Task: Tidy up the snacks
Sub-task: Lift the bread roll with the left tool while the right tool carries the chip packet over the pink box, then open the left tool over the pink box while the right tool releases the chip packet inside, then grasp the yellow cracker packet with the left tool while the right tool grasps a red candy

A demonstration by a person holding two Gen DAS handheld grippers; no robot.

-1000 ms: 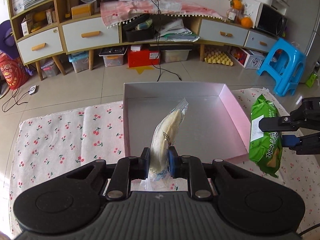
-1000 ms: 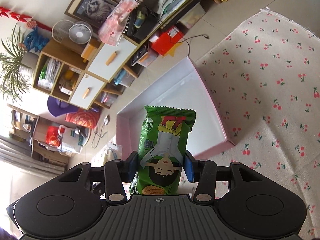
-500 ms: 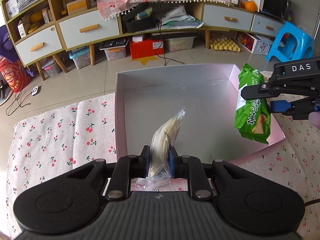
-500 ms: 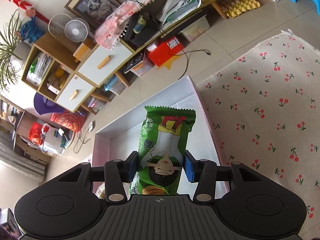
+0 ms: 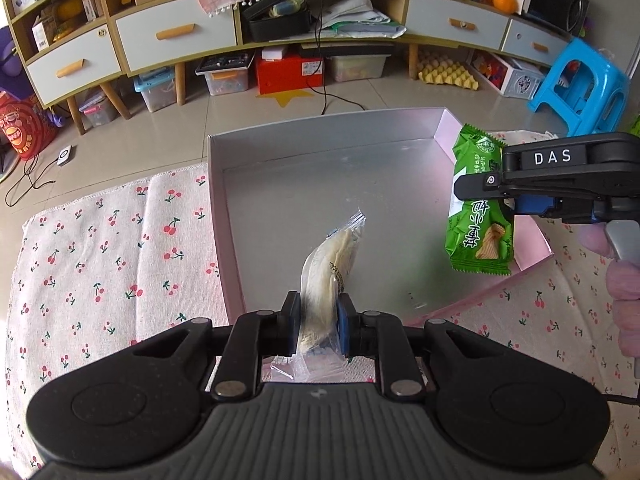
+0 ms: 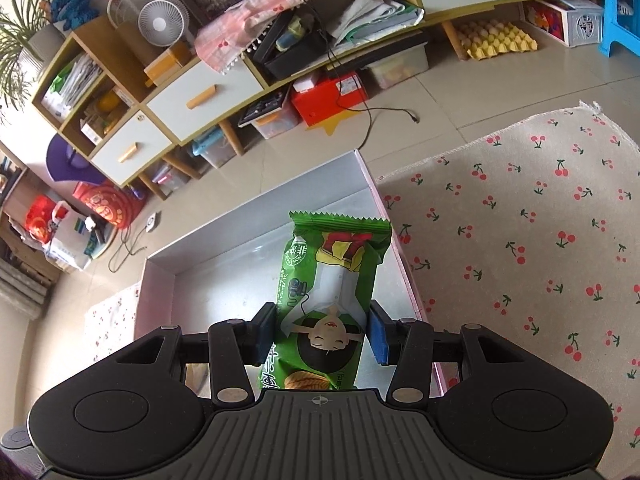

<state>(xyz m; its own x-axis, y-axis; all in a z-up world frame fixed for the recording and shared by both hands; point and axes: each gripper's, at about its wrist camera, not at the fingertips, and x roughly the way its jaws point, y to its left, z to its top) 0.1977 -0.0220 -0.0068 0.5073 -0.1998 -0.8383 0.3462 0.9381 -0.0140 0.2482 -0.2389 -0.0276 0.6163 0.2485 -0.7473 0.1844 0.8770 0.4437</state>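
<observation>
Flanking the pink box (image 5: 219,216), cherry-print cloth (image 5: 100,248) covers the floor.

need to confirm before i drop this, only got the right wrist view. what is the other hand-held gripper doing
Observer: The left hand-held gripper is shut on a clear packet of pale snack, held over the near part of the box.
Operator: is anything lying in the box yet
Observer: No, the box floor looks bare in the left wrist view.
Operator: where's my green packet relative to the box
Observer: The green packet, gripped by the right hand-held gripper, hangs over the box's right pink wall, not touching it as far as I can tell.
</observation>
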